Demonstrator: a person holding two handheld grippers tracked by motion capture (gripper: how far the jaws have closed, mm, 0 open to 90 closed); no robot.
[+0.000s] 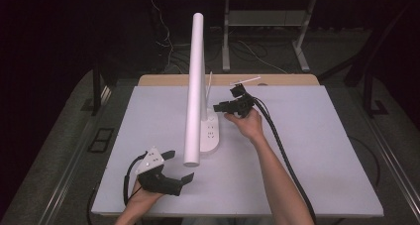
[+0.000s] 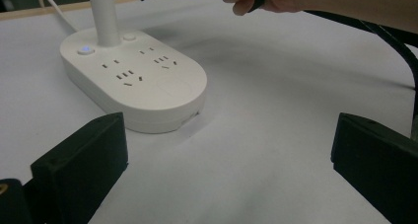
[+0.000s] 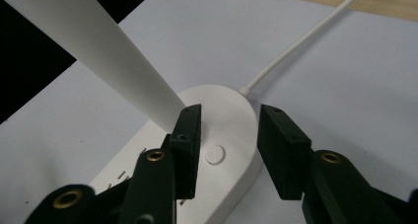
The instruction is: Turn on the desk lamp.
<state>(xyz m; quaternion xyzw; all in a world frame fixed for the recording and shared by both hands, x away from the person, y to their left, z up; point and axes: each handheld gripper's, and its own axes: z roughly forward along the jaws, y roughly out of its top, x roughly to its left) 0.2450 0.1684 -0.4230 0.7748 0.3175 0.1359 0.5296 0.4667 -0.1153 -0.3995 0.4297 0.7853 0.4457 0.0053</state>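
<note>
White plastic desk lamp with an oval socket-strip base, set near the middle of the pale tabletop, long white tube slanting up off the far end of that base. White power cord trailing away toward the table's wooden back edge.

Right gripper, carried in the right hand, poised over the cord end of the base, jaws part-way apart and gripping nothing. Seen between the 2 black jaws in the right gripper view: a small round white button just beside the foot of the tube. Whether the jaw nearest the tube touches it, impossible to tell.

Left gripper idle at the near left of the table, jaws spread wide and empty, well apart from the lamp. From its own view, 2 round buttons flanking the stem, 1 of them, the small blue-lit button, glowing.

Step in hand, by the look of it: lining up on the unlit round button, apparently to work the lamp's switch, with contact not yet made.

Next move likely calls for bringing 1 jaw tip squarely over that button, staying clear of the tube, then pressing straight down. Off-centre pressure risks sliding or tipping the light base, so a short, vertical push seems best.
</note>
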